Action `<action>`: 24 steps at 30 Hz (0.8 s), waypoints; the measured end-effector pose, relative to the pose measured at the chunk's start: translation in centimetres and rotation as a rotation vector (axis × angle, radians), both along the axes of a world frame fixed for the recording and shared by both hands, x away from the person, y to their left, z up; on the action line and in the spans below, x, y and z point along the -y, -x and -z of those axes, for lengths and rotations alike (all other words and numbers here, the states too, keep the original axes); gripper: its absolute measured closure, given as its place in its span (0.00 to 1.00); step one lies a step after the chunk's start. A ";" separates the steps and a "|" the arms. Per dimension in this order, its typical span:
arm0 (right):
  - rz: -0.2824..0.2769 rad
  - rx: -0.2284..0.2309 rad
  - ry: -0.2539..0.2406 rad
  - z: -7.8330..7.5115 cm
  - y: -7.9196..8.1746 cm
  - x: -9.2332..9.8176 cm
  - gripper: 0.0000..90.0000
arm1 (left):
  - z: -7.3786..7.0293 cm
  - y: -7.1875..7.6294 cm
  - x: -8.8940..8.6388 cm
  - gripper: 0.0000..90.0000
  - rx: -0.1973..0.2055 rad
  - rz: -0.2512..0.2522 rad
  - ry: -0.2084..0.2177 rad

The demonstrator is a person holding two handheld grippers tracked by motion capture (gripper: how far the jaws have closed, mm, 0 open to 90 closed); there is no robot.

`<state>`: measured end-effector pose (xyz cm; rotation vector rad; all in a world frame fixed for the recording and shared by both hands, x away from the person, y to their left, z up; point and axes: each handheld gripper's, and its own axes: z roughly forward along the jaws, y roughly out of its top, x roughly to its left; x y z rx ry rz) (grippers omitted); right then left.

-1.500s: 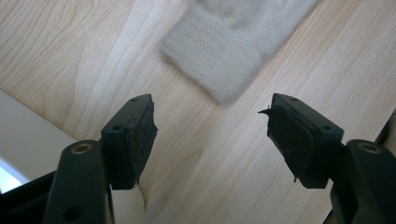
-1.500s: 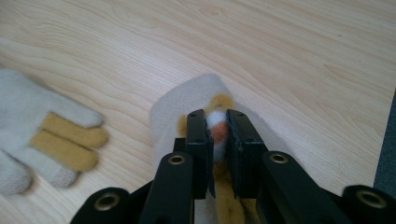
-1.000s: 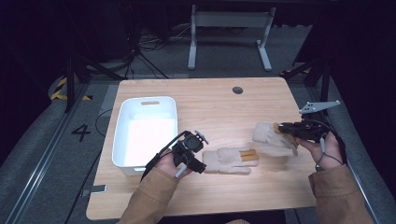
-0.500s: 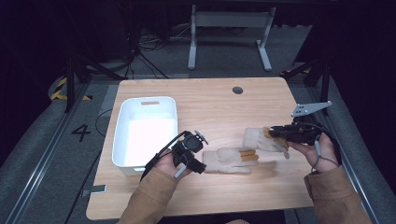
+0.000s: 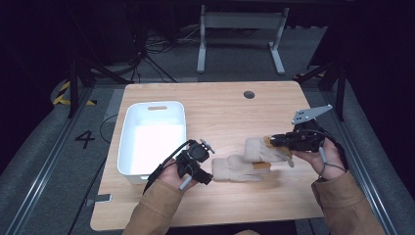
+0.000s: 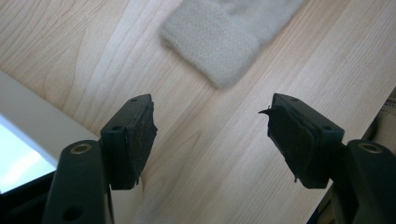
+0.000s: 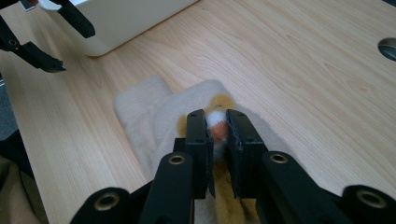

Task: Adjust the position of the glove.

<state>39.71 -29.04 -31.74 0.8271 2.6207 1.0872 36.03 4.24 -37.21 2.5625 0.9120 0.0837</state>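
Glove [image 5: 235, 168], cream and knitted, lies in the lower middle of the high view on the wooden surface [image 5: 220, 112], and a second cream glove [image 5: 262, 149] with orange-tan patches lies partly across it to the right. The step in hand looks like gathering the pair, perhaps for the white bin [image 5: 128, 147] at the left; that aim is a judgement.

At the left of the high view stands the bin, a smooth, rounded-cornered plastic tub with a slot handle at its far end. Just right of it the left hand-held gripper [image 5: 203, 171] sits low over the surface, its jaws spread wide and gripping nothing; in the left gripper view the ribbed cuff [image 6: 212, 44] of the first glove lies ahead of the gap, blurred and fuzzy against the pale, straight-grained wood. The next move likely calls for pushing forward so the cuff sits between the pads, then closing.

Farther right, the right hand-held gripper [image 5: 269, 141] is clamped nearly closed on a soft orange-and-white tuft [image 7: 216, 126] of the second glove, whose fleecy fabric bunches beneath. A round cable hole [image 5: 249, 94] sits in the upper right of the surface.
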 end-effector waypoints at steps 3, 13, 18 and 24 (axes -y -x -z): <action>-0.021 -0.006 -0.005 0.1 -0.3 -0.7 0.89 | 0.0 0.1 -0.3 0.36 -0.003 -0.007 0.000; -0.077 -0.014 -0.027 1.0 -0.5 -3.4 0.89 | 0.1 0.3 -1.0 0.36 -0.006 -0.023 0.006; -0.099 -0.011 -0.038 1.6 -0.2 -4.6 0.89 | 0.1 0.3 -0.9 0.36 -0.008 -0.017 0.004; -0.131 -0.019 -0.052 2.4 0.1 -5.9 0.89 | 0.1 0.2 -0.8 0.36 -0.009 -0.018 0.008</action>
